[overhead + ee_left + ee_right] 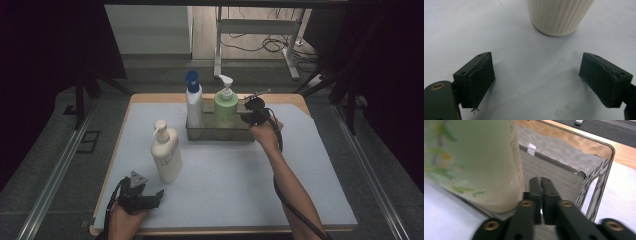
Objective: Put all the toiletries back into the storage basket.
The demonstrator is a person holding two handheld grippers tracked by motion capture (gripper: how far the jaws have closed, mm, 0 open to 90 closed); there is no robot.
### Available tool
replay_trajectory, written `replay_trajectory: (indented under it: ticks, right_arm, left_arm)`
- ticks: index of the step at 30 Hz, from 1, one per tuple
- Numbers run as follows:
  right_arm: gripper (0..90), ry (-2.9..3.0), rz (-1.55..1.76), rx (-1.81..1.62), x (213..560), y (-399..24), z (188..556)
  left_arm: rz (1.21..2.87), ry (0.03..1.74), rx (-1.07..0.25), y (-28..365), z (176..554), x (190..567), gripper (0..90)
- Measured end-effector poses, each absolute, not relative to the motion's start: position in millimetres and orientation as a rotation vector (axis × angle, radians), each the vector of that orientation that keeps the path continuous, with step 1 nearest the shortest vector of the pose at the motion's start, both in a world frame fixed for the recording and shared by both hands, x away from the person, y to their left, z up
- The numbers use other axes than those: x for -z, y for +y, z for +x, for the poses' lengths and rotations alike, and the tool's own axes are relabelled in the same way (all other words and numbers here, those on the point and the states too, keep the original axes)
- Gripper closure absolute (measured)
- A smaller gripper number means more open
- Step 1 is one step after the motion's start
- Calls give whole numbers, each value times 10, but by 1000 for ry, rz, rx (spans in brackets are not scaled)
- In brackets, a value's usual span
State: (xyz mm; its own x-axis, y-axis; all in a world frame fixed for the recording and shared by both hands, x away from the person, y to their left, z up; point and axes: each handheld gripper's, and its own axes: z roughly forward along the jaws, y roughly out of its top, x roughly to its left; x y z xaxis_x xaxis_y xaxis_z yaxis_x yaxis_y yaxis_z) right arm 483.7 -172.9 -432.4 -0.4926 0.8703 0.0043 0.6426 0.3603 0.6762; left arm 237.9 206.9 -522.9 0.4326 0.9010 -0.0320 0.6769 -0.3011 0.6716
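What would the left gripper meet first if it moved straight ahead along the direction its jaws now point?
Most likely the cream ribbed bottle, standing just ahead of the open left gripper, slightly right of centre; nothing lies between them on the table.

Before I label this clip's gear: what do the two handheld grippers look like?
Both are black. The left gripper carries a grey three-cornered plate on top and has blocky jaws with flat, worn-edged pads. The right gripper has brass-coloured rivets on its linkages, and a black cable trails along the bare forearm.
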Motion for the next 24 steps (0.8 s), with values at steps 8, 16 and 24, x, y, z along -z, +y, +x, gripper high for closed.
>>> replay_trajectory:
  ticks: [8,16,24]
  right_arm:
    - [871,2271,1351,-885,4397,-1692,4890]
    - [896,2276,1357,-890,4478,-1627,4939]
    - [895,2259,1403,-938,4562,-1583,4968]
  left_arm:
    - [2074,1323,-473,2069,2379,5229,123]
    - [2074,1323,-472,2069,2379,5229,123]
    - [2073,1323,-472,2068,2379,5229,123]
